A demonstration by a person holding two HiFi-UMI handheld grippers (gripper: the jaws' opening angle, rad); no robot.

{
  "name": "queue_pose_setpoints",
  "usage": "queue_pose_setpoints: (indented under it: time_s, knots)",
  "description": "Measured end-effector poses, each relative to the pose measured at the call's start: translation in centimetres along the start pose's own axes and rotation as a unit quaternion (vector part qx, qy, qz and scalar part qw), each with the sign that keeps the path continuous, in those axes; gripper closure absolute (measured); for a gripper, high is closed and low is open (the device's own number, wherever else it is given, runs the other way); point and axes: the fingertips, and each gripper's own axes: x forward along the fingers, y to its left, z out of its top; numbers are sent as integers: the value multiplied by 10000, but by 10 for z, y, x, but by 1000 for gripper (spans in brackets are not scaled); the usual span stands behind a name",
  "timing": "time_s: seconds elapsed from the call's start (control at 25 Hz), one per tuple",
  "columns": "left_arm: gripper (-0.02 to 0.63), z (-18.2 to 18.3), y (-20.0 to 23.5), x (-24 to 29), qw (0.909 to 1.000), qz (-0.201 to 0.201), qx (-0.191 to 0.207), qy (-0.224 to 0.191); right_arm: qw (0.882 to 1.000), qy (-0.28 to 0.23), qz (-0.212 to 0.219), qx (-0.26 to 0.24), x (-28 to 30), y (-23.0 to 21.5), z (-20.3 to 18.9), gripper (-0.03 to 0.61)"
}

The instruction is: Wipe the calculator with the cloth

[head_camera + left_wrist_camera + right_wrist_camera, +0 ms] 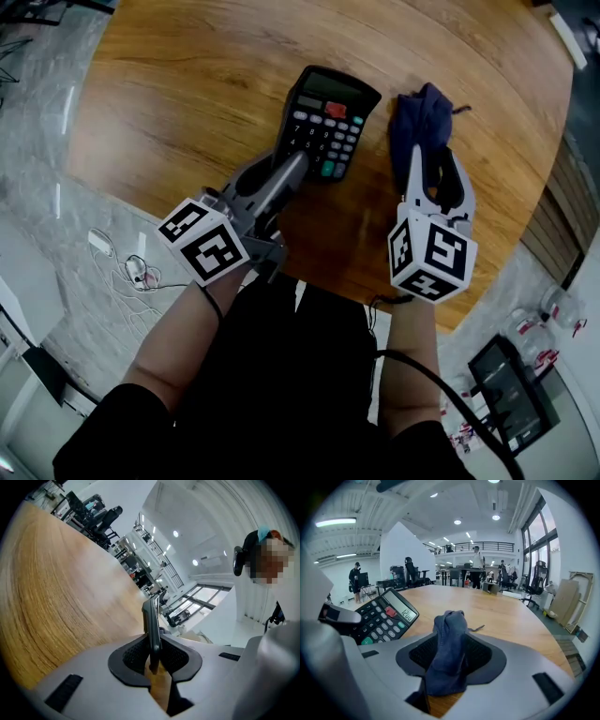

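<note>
A black calculator (326, 120) with a lit display lies on the round wooden table (187, 94). My left gripper (296, 163) is shut on its near left edge. In the left gripper view the calculator (151, 618) shows edge-on, pinched between the dark pads. A bunched dark blue cloth (422, 114) rests on the table just right of the calculator. My right gripper (433, 161) is open around the cloth's near end. In the right gripper view the cloth (449, 644) stands up loosely between the wide jaws, with the calculator (382, 616) to its left.
The table's curved edge runs close to my body and round to the right. White cables (131, 267) lie on the grey floor at the left, and a black device (506, 394) sits at the lower right. Bare wood stretches left of the calculator.
</note>
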Motion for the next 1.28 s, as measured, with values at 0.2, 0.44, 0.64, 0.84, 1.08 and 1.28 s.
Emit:
queue_pose_setpoints:
  time_s: [0.2,0.44,0.64,0.84,1.08,1.28]
  knots:
    - [549,-11,-5,4,9999,50,130,77,9995,282,-53,100,12,-17,-19,430]
    - [549,-10,-4,4,9998,48,166,66,9987,492,-15,-157,30,-12,-26,433]
    - [549,0,-16,-1,9997,-134,-210,-78,9997,33,229,89,18,-8,1,519]
    - [548,20,-50,-10,9968,-434,-587,-338,9958,-817,403,101,-38,6,84,522]
    - [549,32,-101,-19,9934,-806,-729,-373,9903,-1099,798,-303,-91,51,132,522]
    - [549,41,-131,-33,9928,-971,-612,-350,9869,-1075,1109,-469,-121,90,142,522]
